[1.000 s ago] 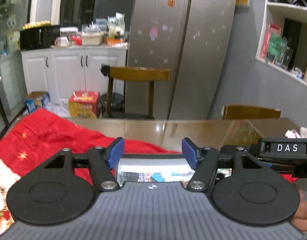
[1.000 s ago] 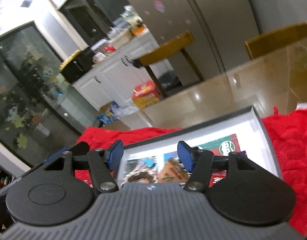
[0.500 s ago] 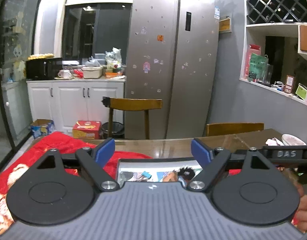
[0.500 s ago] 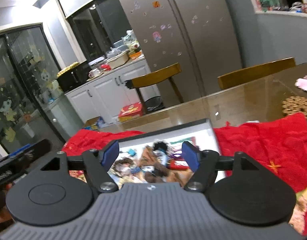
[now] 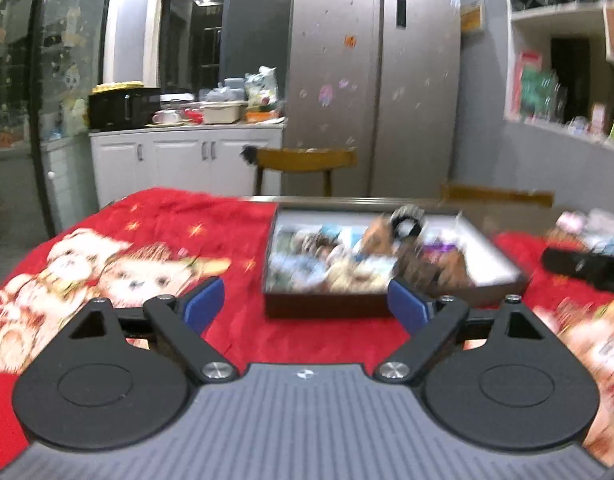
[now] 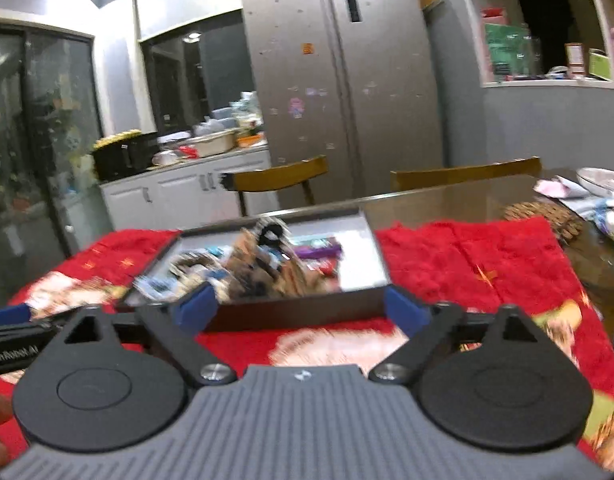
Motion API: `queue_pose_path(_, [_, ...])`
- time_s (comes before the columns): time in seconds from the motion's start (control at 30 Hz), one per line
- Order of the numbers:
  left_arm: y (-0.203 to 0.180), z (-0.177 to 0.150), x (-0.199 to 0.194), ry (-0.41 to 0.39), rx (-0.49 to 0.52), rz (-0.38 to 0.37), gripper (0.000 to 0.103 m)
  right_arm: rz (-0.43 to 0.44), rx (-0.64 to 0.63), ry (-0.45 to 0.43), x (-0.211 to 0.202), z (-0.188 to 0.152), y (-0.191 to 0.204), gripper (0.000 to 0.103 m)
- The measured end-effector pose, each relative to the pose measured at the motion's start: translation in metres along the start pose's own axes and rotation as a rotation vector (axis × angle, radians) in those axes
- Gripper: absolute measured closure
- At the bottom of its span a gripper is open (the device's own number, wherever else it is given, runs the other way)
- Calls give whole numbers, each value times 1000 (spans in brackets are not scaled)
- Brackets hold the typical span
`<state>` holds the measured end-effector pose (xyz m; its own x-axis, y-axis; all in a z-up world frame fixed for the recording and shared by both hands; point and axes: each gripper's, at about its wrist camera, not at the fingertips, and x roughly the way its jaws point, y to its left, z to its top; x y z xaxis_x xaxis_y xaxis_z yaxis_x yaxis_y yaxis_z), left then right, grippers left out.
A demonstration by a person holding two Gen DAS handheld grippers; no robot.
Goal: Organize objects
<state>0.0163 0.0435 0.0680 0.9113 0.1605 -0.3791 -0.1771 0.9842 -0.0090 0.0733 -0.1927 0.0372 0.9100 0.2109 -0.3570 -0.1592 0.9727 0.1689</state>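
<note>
A shallow dark box (image 5: 489,258) with a white inside sits on a red bear-print blanket (image 5: 155,264). It holds a blurred jumble of small items (image 5: 347,252). My left gripper (image 5: 305,306) hovers over the blanket just in front of the box's near wall, its jaws opening wide with nothing between them. In the right wrist view the same box (image 6: 357,268) lies ahead with its jumble of items (image 6: 263,268). My right gripper (image 6: 299,309) is before its near wall, jaws opening, also with nothing in them. Each gripper's black body shows at the edge of the other's view.
The blanket (image 6: 467,256) covers a glass-topped table (image 6: 447,204). A woven mat (image 6: 543,216), a plate (image 6: 603,180) and loose packets lie at the table's right end. Two wooden chairs (image 6: 279,178) (image 6: 463,174) stand behind the table, with a fridge and cabinets further back.
Both grippers have drawn back from over the box, so its near wall now shows ahead of them. Both pairs of jaws have spread wider. The right gripper has rolled to level.
</note>
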Motion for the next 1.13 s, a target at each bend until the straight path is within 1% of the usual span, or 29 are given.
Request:
queue_pose_path(0.03, [-2, -11, 2, -8, -6, 44, 12, -18, 4, 18, 4, -6, 0, 0])
queue_pose_path(0.07, [-3, -21, 3, -9, -3, 66, 12, -32, 4, 56, 8, -8, 0, 0])
queue_pose_path(0.1, [-5, -27, 5, 0, 16, 70, 12, -21, 5, 60, 7, -12, 2, 0])
queue_pose_path(0.13, [-7, -31, 7, 14, 41, 59, 12, -8, -3, 41, 6, -16, 4, 0])
queue_pose_path(0.17, [-9, -36, 9, 34, 57, 45, 12, -20, -33, 26, 6, -19, 9, 0])
queue_pose_path(0.23, [-13, -42, 12, 62, 59, 25, 12, -44, -128, -3, 5, -25, 20, 0])
queue_pose_path(0.3, [-16, -43, 16, 78, 60, 5, 12, -59, -206, -22, 5, -28, 31, 0])
queue_pose_path(0.37, [-17, -39, 20, 93, 78, 0, 12, -81, -238, -39, 4, -35, 38, 0])
queue_pose_path(0.43, [-16, -39, 21, 109, 79, 1, 12, -88, -238, -37, 6, -36, 38, 0])
queue_pose_path(0.6, [-11, -38, 20, 137, 33, -4, 12, -77, -177, 51, 16, -37, 25, 0])
queue_pose_path(0.83, [-10, -38, 20, 157, 20, -10, 12, -69, -114, 137, 27, -40, 16, 0])
queue_pose_path(1.13, [-11, -38, 20, 150, 24, -13, 12, -71, -105, 149, 27, -39, 15, 0])
